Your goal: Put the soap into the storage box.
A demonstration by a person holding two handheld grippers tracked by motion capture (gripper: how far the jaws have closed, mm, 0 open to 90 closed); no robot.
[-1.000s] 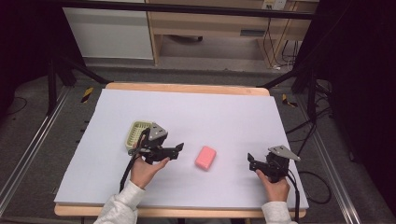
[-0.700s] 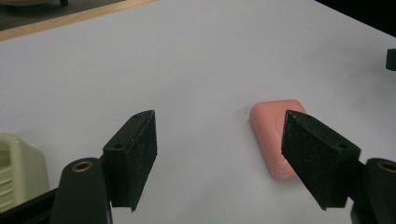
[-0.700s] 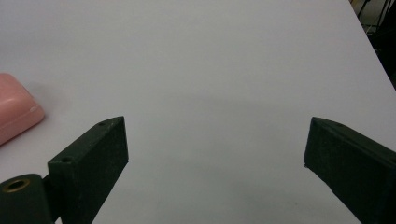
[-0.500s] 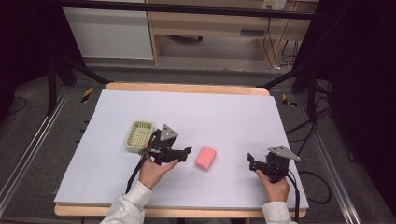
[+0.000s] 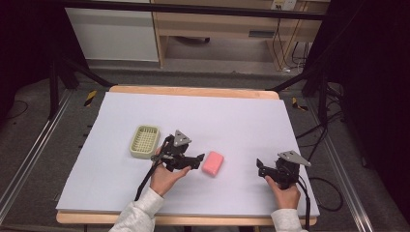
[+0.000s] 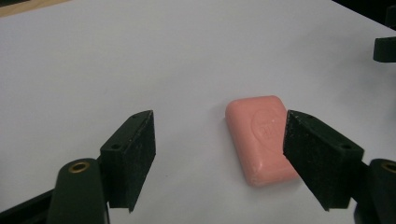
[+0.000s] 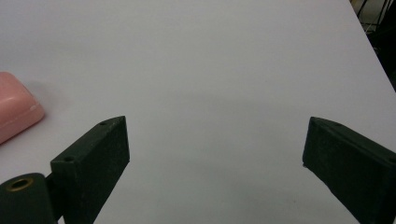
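Right now the left gripper (image 5: 197,160) is wide open, with the pink soap (image 6: 261,137) off-centre toward its jaw at 3 o'clock, so closing could push the soap away, while the right gripper (image 5: 261,167) is open too, holding nothing.

We are listing a pink soap bar (image 5: 213,163), rounded at its corners, with an embossed mark pressed into its upper face; it is lying flat on the white table sheet (image 5: 232,116), to the right of the green basket (image 5: 144,141) and apart from it. We are listing that basket as a shallow, rectangular, lattice-bottomed tray, sitting upright on the same sheet.
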